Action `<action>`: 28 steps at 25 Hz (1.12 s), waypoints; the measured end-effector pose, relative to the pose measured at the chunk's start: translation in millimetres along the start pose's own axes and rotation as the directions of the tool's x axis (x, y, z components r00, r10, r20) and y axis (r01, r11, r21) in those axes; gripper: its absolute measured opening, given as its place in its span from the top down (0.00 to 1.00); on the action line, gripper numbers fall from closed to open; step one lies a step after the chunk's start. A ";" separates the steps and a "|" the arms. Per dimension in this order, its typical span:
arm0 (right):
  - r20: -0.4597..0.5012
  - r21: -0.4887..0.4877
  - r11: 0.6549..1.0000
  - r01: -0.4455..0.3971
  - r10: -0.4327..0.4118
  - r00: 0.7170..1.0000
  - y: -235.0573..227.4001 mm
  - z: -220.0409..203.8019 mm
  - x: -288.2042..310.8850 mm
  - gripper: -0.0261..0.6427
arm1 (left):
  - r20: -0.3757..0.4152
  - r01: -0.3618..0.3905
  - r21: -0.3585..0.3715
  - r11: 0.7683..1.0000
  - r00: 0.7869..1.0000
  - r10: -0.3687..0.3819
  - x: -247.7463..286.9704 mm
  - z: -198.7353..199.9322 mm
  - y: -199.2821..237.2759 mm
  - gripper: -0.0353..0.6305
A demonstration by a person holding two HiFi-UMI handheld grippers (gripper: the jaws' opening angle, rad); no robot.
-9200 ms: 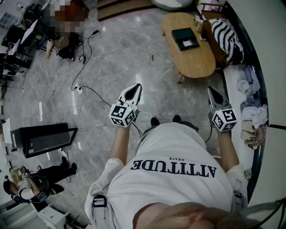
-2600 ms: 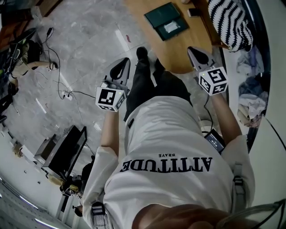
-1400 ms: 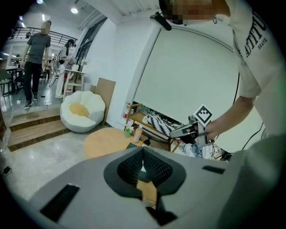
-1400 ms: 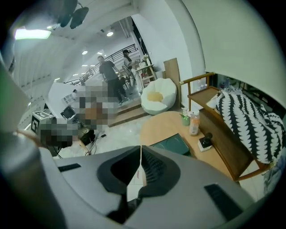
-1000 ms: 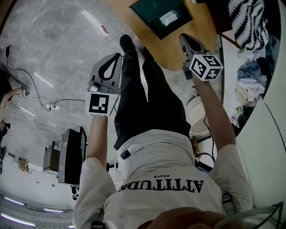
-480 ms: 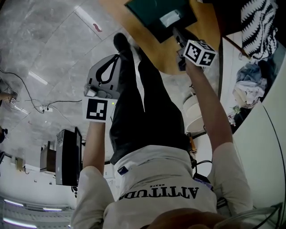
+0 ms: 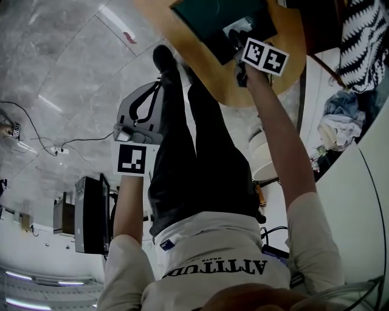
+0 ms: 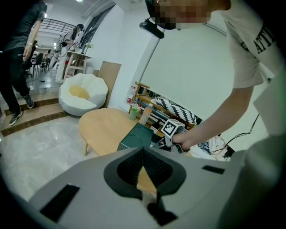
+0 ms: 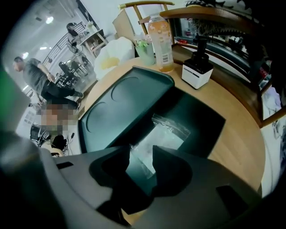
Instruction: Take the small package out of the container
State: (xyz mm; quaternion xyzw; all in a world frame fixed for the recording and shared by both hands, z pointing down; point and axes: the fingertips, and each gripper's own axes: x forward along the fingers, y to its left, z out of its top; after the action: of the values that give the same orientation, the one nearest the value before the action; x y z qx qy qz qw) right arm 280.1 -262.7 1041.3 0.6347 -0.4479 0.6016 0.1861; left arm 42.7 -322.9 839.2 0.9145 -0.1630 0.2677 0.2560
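Observation:
A dark green container [image 9: 203, 114] stands open on the wooden table [image 9: 243, 147], its lid lying flat beside it. A small clear plastic package [image 9: 161, 136] lies on the container's floor. My right gripper [image 9: 141, 154] hangs just above the package's near end. Its jaws have just been opening and stand apart, with the package seen through the gap, not pressed. In the head view the right gripper [image 7: 233, 38] reaches over the container [image 7: 203, 17] next to the package [image 7: 239, 25]. My left gripper [image 7: 161, 85] is shut and holds nothing, off the table beside the person's legs.
At the table's far end stand a bottle of orange drink [image 9: 161, 42], a green cup [image 9: 144, 51] and a small white and black device [image 9: 197, 71]. A low shelf runs behind them. A white beanbag [image 8: 82, 94] sits beyond the table [image 8: 103, 129].
The right gripper has come down from above the table's edge into the open container. The left gripper has sunk a little beside the legs. The head view has leaned further over the table.

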 end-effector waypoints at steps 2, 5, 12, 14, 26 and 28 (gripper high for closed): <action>-0.014 0.003 1.000 0.022 -0.022 1.000 -4.4 0.8 8.5 0.69 | -0.005 0.003 -0.005 1.000 1.000 -0.003 2.8 -4.6 -0.1 0.91; -0.022 0.007 0.998 0.056 -0.056 0.998 -11.0 3.7 18.5 0.67 | -0.007 0.002 -0.014 1.000 1.000 -0.002 5.0 -8.3 -0.5 0.91; -0.134 -0.076 0.984 0.162 -0.171 0.976 -19.2 -6.3 36.7 0.73 | -0.022 -0.020 -0.019 1.000 1.000 0.019 -2.5 -17.3 14.4 0.91; -0.153 -0.098 0.981 0.168 -0.182 0.971 -20.8 -9.3 35.9 0.83 | -0.025 -0.024 -0.019 1.000 0.999 0.023 -5.1 -19.6 16.4 0.91; -0.101 -0.069 0.994 0.088 -0.095 0.990 -13.7 -5.6 2.0 0.93 | -0.001 -0.022 0.004 1.000 1.000 0.022 -16.8 -3.6 8.1 0.91; -0.085 -0.062 0.995 0.075 -0.080 0.993 -11.4 -5.2 -8.9 0.93 | 0.006 -0.020 0.019 1.000 1.000 0.019 -19.9 3.5 3.6 0.91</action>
State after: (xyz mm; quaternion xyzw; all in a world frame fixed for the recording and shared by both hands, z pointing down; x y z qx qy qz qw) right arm 287.1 -249.6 1037.5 0.6189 -0.4319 0.6077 0.2474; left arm 26.6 -324.6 826.6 0.9161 -0.1701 0.2690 0.2440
